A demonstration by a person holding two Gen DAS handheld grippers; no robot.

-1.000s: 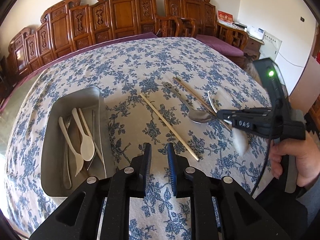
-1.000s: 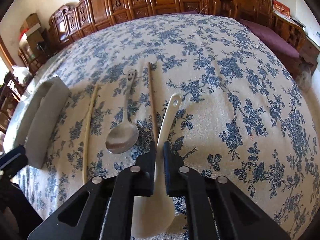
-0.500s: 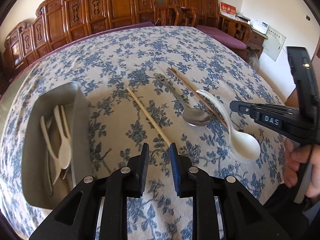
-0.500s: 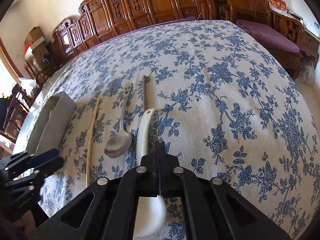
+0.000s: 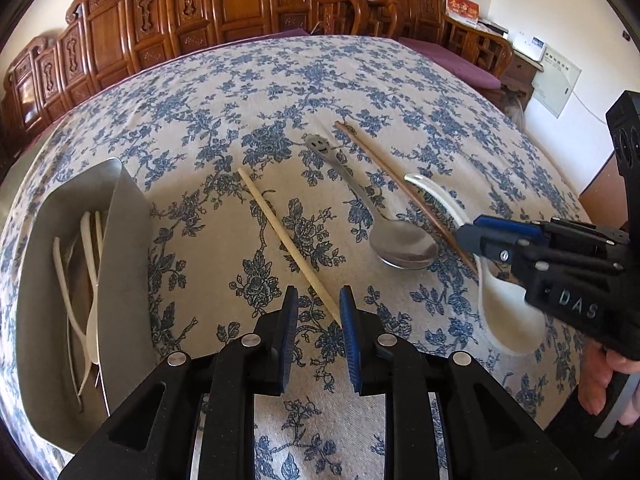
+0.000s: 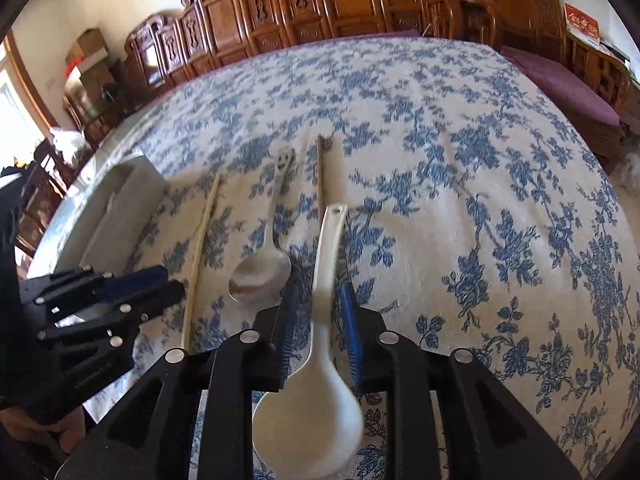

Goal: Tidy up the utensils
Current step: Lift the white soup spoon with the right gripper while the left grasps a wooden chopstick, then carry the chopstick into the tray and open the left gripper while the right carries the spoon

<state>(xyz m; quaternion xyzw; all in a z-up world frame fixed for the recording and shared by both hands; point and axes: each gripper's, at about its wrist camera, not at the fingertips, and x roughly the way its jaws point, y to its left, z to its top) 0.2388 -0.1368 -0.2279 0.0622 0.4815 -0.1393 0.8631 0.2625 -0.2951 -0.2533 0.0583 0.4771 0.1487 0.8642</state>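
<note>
Both of my grippers were low over the flowery tablecloth.

From the left wrist view, my left gripper had its jaws a little apart with nothing pinched. The near end of the pale chopstick lay just in front of the gap. The metal tray sat to the left with white spoons inside. To the right lay the metal spoon with a smiley face on its handle, then the dark chopstick, then the white spoon. My right gripper reached in from the right and covered part of that white spoon.

From the right wrist view, my right gripper was opening its jaws. The white spoon was between them, and the pads looked clear of its handle. The metal spoon and dark chopstick were close on its left. My left gripper stood over by the pale chopstick, with the tray behind it. Carved wooden chairs lined the far side.
</note>
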